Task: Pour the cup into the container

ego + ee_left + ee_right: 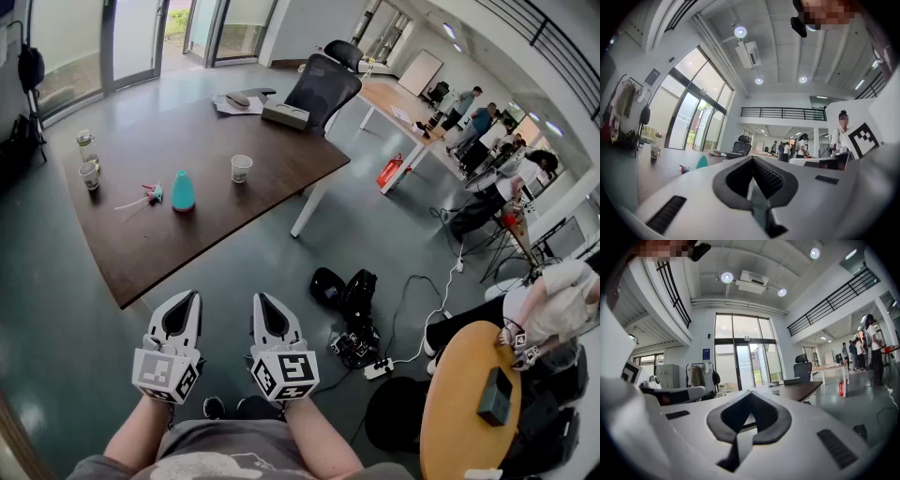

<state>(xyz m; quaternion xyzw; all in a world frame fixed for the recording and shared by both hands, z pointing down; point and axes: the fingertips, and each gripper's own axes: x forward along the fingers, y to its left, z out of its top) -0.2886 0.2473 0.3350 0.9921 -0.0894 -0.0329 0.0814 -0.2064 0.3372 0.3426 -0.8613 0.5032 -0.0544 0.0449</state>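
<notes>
2 grippers hang low near the person, well apart from the brown surface (187,131). The left gripper (185,302) and the right gripper (266,302) both have their fingers pressed together, with nothing between them. The paper cup (241,168) stands upright on the surface, well apart from the jar (85,142) at the far left. I think a fast or hard grab could knock the cup over, or squash it, and spill it.

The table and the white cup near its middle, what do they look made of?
The table: probably wood or wood-look laminate, matte dark brown, little glare. The white cup: likely paper or thin plastic, opaque with a faint print; too small to tell which.
</notes>
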